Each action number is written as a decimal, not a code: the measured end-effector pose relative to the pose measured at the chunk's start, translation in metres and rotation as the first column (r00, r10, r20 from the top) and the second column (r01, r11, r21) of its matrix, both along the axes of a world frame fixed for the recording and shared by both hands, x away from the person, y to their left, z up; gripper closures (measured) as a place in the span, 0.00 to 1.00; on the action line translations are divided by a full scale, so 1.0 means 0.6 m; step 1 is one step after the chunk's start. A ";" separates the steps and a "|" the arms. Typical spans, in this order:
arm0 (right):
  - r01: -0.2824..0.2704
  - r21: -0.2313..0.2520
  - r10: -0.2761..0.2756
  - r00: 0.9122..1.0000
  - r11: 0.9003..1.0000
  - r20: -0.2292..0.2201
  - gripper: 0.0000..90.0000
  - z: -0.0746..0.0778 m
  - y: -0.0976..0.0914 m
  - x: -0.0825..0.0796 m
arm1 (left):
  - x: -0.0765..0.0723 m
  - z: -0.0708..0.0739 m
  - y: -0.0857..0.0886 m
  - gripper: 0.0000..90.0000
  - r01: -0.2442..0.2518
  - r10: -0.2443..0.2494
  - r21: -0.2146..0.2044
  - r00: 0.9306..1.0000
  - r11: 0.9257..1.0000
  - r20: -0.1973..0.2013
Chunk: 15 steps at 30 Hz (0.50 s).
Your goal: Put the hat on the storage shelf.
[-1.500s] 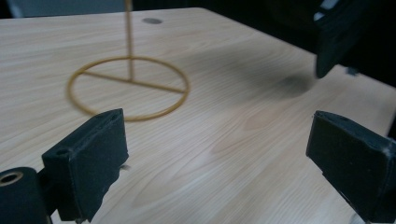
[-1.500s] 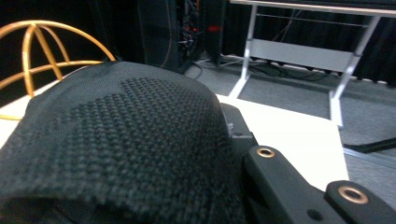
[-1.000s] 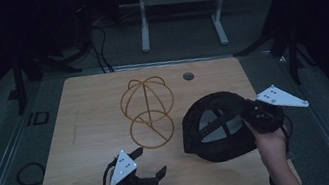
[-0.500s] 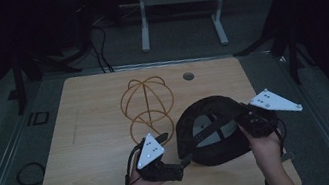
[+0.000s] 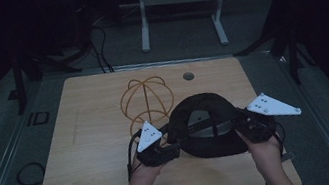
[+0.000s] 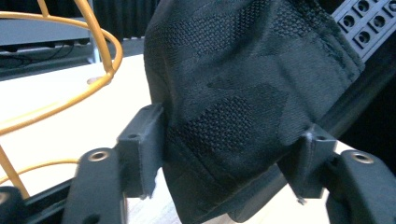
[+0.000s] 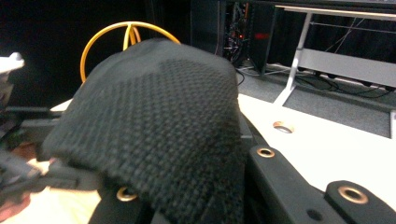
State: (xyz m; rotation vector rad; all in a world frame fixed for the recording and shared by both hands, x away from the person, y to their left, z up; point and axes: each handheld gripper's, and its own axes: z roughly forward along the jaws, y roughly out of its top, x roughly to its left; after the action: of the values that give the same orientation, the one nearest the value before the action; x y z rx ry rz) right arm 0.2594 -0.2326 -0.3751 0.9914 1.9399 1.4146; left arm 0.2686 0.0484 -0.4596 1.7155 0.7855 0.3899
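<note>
Two grippers flank a black woven fabric cap [image 5: 207, 126] near the front of the light wooden counter [image 5: 91, 150]. Left gripper [image 6: 229, 161] has its jaws spread around the cap's edge. Right gripper [image 5: 249, 126] clenches the opposite edge. An orange wire-frame stand [image 5: 145, 98] sits just behind.

A black knitted fabric cap [image 5: 207, 125] with a woven geometric pattern, an orange wire-frame stand [image 5: 146, 99], a pale wooden worktop [image 5: 87, 156].
</note>
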 end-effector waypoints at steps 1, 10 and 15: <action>-0.006 -0.008 0.006 1.000 1.000 0.000 1.00 -0.001 0.000 -0.002 | 0.002 0.002 0.000 0.48 -0.003 0.003 0.007 1.000 1.000 -0.002; -0.056 0.000 0.056 0.998 0.998 -0.007 1.00 -0.001 -0.010 -0.016 | 0.003 0.016 -0.012 0.83 -0.027 0.029 0.055 0.999 0.998 -0.030; -0.063 -0.001 0.063 0.998 0.998 -0.017 1.00 -0.004 -0.016 -0.026 | -0.005 0.029 -0.021 0.97 -0.049 0.048 0.100 0.999 0.994 0.020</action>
State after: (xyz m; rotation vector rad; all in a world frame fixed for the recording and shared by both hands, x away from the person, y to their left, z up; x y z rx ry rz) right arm 0.2437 -0.2420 -0.3774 0.9522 1.9995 1.4438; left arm 0.2657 0.0359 -0.4423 1.7864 0.8078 0.4841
